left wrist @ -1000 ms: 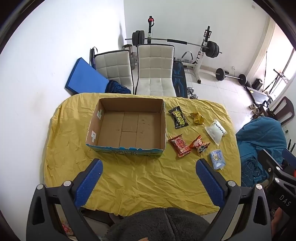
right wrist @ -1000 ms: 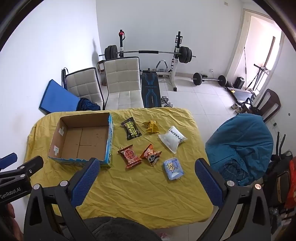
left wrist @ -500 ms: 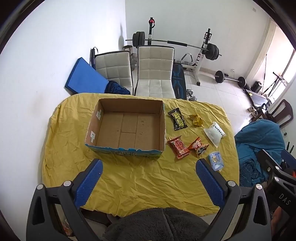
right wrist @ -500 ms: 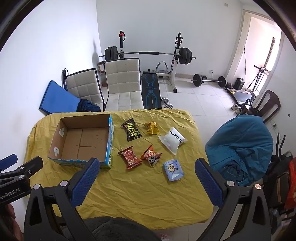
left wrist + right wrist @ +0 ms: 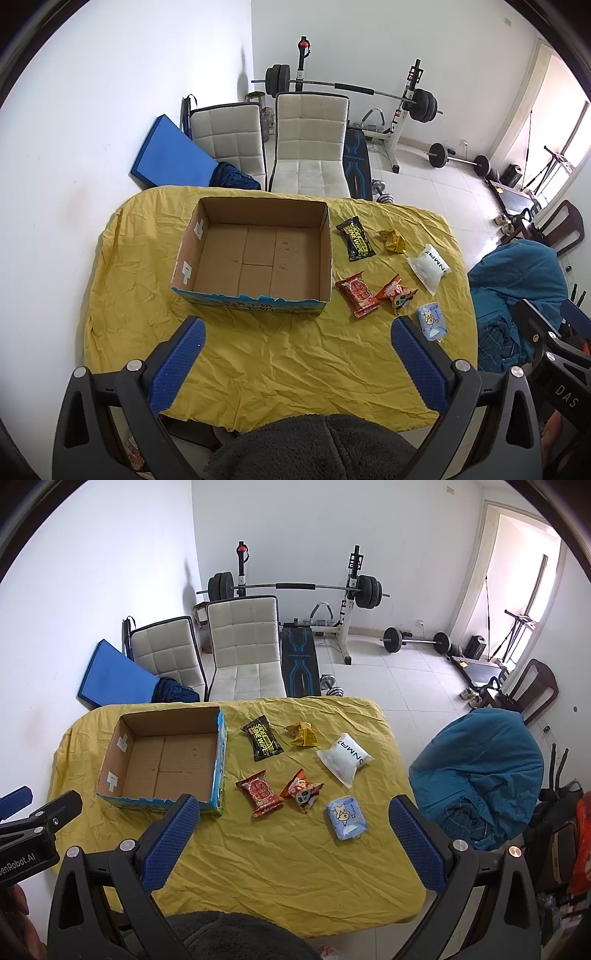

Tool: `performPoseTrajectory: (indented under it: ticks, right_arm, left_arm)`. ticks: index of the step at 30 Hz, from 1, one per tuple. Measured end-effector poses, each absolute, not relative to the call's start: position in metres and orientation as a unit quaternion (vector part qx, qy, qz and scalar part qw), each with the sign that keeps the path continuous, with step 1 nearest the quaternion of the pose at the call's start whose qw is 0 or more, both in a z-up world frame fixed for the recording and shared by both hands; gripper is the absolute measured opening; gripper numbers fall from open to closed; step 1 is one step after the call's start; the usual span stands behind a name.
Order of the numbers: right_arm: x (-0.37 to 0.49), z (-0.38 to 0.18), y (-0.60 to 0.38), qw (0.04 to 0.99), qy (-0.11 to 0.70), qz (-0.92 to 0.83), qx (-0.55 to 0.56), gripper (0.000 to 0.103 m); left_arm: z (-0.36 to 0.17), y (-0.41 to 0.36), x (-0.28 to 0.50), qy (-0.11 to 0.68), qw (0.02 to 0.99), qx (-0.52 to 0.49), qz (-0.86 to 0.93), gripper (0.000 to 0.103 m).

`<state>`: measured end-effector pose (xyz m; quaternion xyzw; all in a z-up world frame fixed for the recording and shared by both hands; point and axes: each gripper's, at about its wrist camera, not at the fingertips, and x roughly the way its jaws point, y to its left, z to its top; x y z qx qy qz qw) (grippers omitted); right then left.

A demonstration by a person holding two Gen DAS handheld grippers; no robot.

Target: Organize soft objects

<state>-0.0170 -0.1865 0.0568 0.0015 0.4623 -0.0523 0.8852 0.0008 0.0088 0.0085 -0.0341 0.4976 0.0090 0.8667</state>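
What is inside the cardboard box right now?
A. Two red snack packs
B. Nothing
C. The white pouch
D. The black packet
B: the cardboard box shows only bare floor, while all six packets, including the black packet and white pouch, lie on the yellow cloth beside it.

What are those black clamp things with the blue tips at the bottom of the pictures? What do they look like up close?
They are two handheld grippers. The left gripper and the right gripper look alike: a black frame with triangular cut-outs and silver bolts, carrying two long fingers faced with dimpled blue pads. The left one's side, seen from the right camera, bears white "GenRobot.AI" lettering. No cables show.
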Motion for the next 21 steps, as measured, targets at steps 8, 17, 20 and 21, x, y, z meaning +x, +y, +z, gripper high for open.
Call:
performPoseTrajectory:
  ticks: [8,17,20,21]
  right_arm:
    - [-0.019,0.057,-0.186,0.886,0.461,-0.052,0.001,0.103]
    - [-0.020,0.055,-0.182,0.885,0.462,-0.052,0.001,0.103]
    - [-0.020,0.054,-0.180,0.886,0.462,-0.052,-0.001,0.103]
    - [-0.020,0.054,-0.180,0.885,0.462,-0.052,-0.001,0.103]
  left_arm:
    - [0.011,0.014,0.001,0.496,0.868,-0.034,0.012,0.103]
    - [0.010,0.019,0.000,0.495,0.868,-0.035,0.016,0.103]
    - [0.010,0.022,0.001,0.493,0.869,-0.035,0.019,0.103]
    - [0.009,0.022,0.001,0.492,0.869,-0.036,0.020,0.103]
